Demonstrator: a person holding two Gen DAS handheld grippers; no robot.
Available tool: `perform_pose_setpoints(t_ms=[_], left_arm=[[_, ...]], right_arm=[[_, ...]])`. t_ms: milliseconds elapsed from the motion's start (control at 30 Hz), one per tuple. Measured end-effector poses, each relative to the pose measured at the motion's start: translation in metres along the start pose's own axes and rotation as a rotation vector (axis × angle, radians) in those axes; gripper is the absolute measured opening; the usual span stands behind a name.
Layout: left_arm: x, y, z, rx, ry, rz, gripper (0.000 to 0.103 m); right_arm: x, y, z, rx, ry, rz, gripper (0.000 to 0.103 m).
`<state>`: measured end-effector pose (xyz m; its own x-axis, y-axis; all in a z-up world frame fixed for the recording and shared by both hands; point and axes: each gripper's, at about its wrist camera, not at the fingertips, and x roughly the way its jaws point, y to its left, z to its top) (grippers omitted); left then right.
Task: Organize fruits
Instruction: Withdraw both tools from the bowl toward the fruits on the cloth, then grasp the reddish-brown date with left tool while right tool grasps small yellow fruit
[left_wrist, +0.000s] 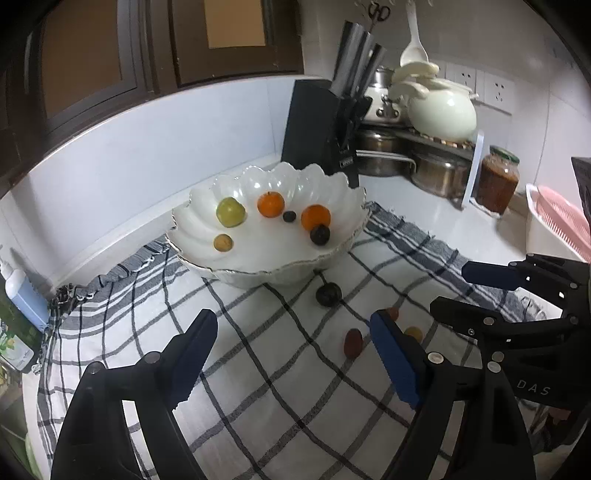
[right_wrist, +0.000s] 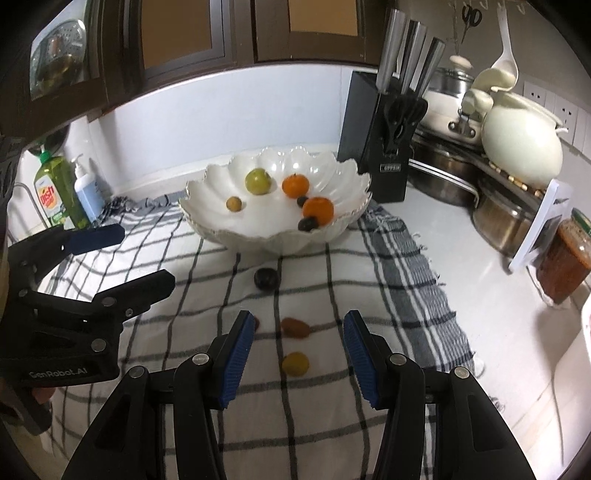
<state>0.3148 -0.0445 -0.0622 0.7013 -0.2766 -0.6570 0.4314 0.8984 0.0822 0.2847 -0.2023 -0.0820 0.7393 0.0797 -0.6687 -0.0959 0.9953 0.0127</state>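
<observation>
The blue-padded fingers (right_wrist: 236, 354) of the right gripper (right_wrist: 299, 341) stand parted, gripping nothing, above a small yellow round fruit (right_wrist: 295, 363) and a reddish-brown oval fruit (right_wrist: 294, 327) on the black-and-white checked cloth (right_wrist: 332, 424). The left gripper (left_wrist: 293, 338) gapes wide, empty. A dark round plum (right_wrist: 266, 278) lies on the cloth just before the scalloped white ceramic bowl (right_wrist: 221, 225), which holds other fruit.

A home kitchen: knife block (right_wrist: 384, 136), steel pots (left_wrist: 436, 173), wall sockets (left_wrist: 498, 90) and dish soap (right_wrist: 55, 192).
</observation>
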Motion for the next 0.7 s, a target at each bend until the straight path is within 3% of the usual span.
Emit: perform_pose_setpoints(t_ms=[700], left_arm=[[0.045, -0.019, -0.029, 0.062, 0.079, -0.083, 0.065]], right_arm=[[0.033, 0.0, -0.027, 0.002, 0.08, 0.027, 0.046]])
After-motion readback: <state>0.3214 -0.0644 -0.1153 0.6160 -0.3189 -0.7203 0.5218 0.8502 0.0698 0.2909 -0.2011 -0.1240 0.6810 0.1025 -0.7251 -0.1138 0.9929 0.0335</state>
